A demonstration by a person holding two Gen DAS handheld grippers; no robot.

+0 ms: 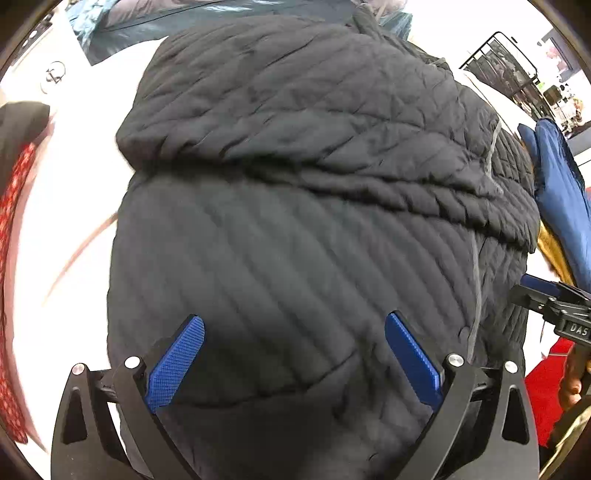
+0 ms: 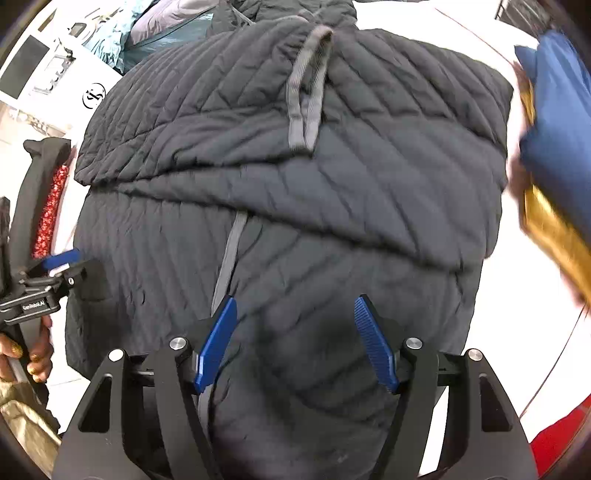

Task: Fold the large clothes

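A dark quilted jacket lies folded on a white table, with one flap laid across its middle. A grey zipper strip runs down its front. My left gripper hovers just above the jacket's near part, jaws open, nothing between the blue pads. My right gripper also points down over the jacket, open and empty. Each gripper shows at the edge of the other's view: the right gripper at the jacket's right side, the left gripper at its left side.
A blue garment with gold lining lies right of the jacket. Red patterned cloth is at the left edge and a red item at the near right. Teal fabric and a black wire rack stand behind.
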